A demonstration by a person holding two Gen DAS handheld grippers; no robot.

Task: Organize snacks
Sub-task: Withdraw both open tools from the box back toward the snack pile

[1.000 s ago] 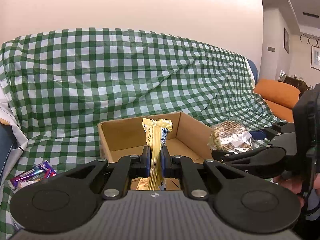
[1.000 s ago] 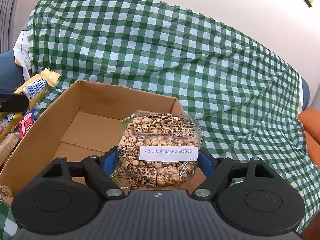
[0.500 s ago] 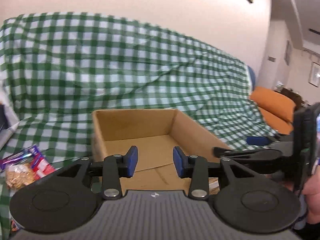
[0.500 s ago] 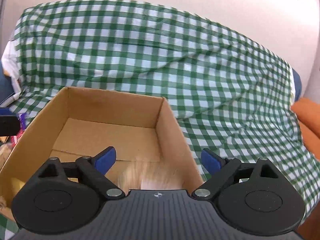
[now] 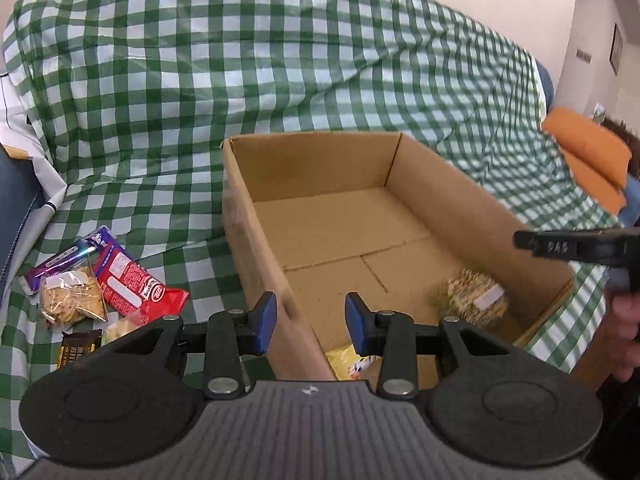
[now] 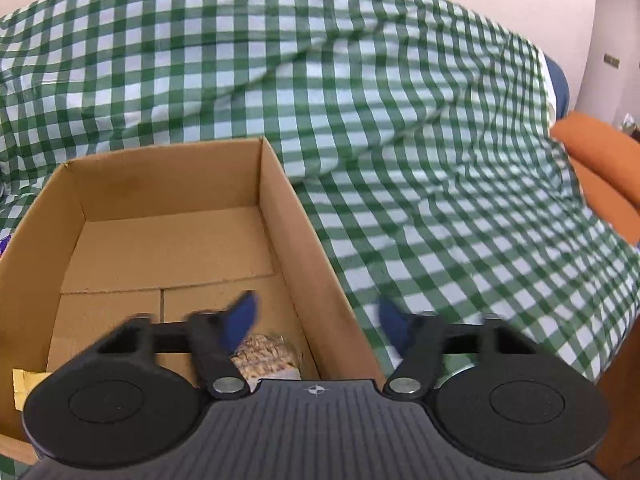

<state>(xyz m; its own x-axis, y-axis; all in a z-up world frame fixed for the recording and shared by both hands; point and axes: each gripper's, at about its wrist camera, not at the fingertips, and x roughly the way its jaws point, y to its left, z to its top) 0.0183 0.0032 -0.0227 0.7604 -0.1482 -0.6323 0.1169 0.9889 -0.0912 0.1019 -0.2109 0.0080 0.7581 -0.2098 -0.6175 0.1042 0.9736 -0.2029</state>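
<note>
Green-and-white checked cloth drapes the sofa from backrest to seat, and an open brown cardboard box sits on it. Seen from the left wrist, the left gripper hangs above the box's near left wall with its blue-padded fingers parted and nothing between them. Inside the box, near the right wall, lies a clear bag of puffed grain snack with a white label; a yellow wrapper shows at the near edge, partly hidden behind the fingers. Left of the box on the cloth waits a small heap: a red packet, a clear bag of pale crackers, a purple wrapper and a dark brown bar. The tip of the right gripper juts in over the box's right wall.

From the right wrist, that gripper straddles the box's right wall, its fingers spread wide and empty, blurred as if in motion. The grain bag lies just below, inside the box against that wall.

My guess is the heap on the left comes next. The packets overlap, so a pinch could catch two at once or slide off slick film; a finger lowered near a wall could nudge the light box across the soft cloth.
</note>
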